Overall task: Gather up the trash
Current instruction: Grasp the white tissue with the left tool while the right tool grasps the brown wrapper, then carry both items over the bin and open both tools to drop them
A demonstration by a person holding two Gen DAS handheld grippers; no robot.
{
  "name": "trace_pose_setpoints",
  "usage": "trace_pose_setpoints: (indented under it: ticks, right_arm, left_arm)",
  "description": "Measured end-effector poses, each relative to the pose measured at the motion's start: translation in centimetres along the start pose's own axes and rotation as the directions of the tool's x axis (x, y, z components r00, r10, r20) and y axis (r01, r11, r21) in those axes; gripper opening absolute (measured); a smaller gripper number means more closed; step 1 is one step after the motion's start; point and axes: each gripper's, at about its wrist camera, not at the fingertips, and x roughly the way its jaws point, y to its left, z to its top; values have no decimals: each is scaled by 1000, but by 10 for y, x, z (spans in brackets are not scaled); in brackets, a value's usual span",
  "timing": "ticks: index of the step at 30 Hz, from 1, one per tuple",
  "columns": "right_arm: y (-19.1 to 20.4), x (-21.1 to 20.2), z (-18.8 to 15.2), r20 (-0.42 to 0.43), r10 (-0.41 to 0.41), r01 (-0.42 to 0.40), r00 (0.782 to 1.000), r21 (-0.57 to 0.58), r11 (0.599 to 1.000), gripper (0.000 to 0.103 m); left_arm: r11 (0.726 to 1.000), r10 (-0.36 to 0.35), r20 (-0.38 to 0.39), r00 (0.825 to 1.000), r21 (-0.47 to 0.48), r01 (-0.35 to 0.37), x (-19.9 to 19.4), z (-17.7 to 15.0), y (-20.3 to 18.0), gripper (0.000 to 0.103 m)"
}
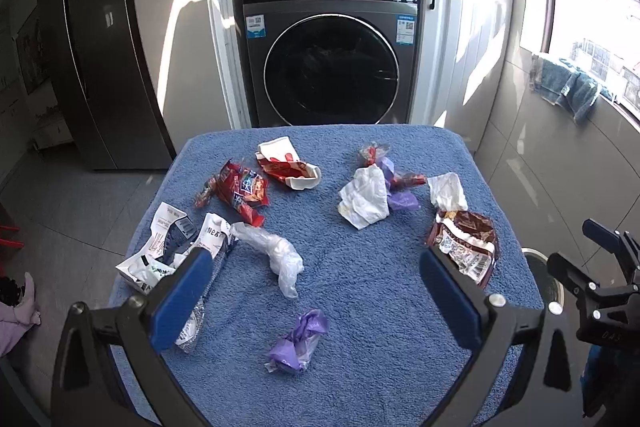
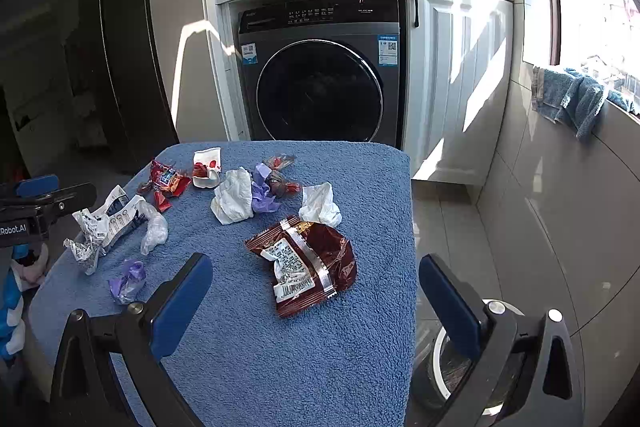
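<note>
Several pieces of trash lie on a table covered with a blue towel (image 1: 360, 287). A purple wrapper (image 1: 298, 343) lies between my open, empty left gripper's (image 1: 316, 291) fingers, slightly nearer. A clear plastic bag (image 1: 276, 255), white crumpled packets (image 1: 168, 251), a red snack bag (image 1: 240, 191), a crushed paper cup (image 1: 288, 167) and white tissue (image 1: 366, 201) lie beyond. My right gripper (image 2: 316, 291) is open and empty, just short of a brown snack bag (image 2: 308, 263). A white-rimmed bin (image 2: 444, 355) stands on the floor right of the table.
A dark washing machine (image 1: 328, 59) stands under a counter behind the table, with white cabinets (image 1: 460, 39) to its right. A blue towel (image 1: 572, 87) hangs on the window sill at right. A dark fridge (image 1: 100, 39) stands at left.
</note>
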Motion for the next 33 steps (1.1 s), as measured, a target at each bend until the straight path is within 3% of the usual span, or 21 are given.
trace_pose_setpoints:
  ticks: [7, 12, 19, 20, 23, 25, 33]
  right_arm:
    - [-19, 60, 9, -99, 73, -74, 992, -9, 997, 77]
    - [-29, 106, 10, -176, 129, -129, 976, 12, 992, 73]
    - [-29, 142, -1, -264, 137, -145, 955, -13, 989, 58]
    - [-28, 144, -3, -273, 138, -150, 952, -22, 988, 56]
    - [-24, 143, -10, -285, 144, -164, 948, -47, 985, 32]
    - [-22, 139, -14, -285, 149, -172, 947, -59, 983, 15]
    - [-25, 95, -23, -223, 188, -201, 956, -36, 979, 8]
  left_arm:
    - [994, -104, -117, 988, -44, 100, 70, 27, -10, 103]
    - [987, -160, -197, 967, -56, 151, 136, 48, -23, 97]
    - [978, -209, -314, 926, -79, 194, 208, 47, -20, 48]
    - [976, -216, -325, 921, -79, 201, 212, 45, -21, 37]
    - [971, -237, -333, 913, -83, 222, 214, 37, -22, 15]
    - [973, -231, -314, 921, -66, 221, 209, 33, -23, 10]
    - [974, -213, -233, 949, 22, 224, 151, 14, -22, 5]
